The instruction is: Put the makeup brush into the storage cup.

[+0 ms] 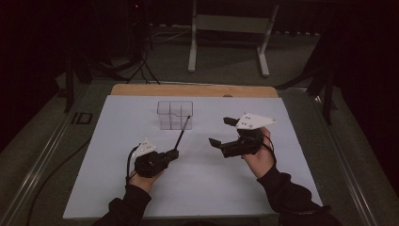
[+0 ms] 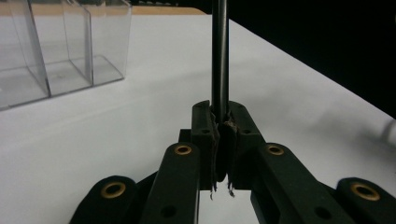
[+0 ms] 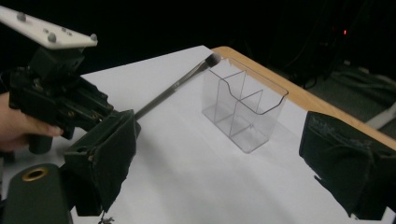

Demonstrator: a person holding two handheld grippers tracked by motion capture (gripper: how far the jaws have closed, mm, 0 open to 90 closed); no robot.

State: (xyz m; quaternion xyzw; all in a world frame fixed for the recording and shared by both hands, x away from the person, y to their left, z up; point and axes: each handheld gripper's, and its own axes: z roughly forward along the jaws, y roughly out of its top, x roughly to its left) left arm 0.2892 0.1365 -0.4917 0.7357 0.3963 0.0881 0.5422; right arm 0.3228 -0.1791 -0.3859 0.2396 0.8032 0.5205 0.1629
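From the high view, your left gripper point(image 1: 173, 153) sits low on the white sheet point(image 1: 197, 179), its jaws closed on the near end of a thin black rod point(image 1: 183, 131). The rod slants up and away toward the clear box point(image 1: 175, 114), and its far tip reaches the box's front right corner at about rim height. Whether it touches the box you cannot tell from here. Your right gripper point(image 1: 221, 132) is held out to the right of the box, well apart from it, jaws spread wide with nothing between them. Your left hand point(image 1: 141, 179) and right hand point(image 1: 259, 159) hold the grips from below. The sheet lies on a table point(image 1: 193, 90) whose wooden edge shows beyond the box.

In the left gripper view, your jaws are pressed together on the rod point(image 2: 220, 56), which rises straight up out of the pads and leaves the top of the frame. The box point(image 2: 60, 46) stands to the upper left, its inner dividers visible, empty.

In the right gripper view, your own two pads point(image 3: 107, 158) stand far apart, and between them you see the box point(image 3: 243, 105) on the sheet, split into compartments. The rod point(image 3: 173, 91) crosses from your left gripper point(image 3: 122, 117) to end in a small rounded tip just beside the box's near top corner.
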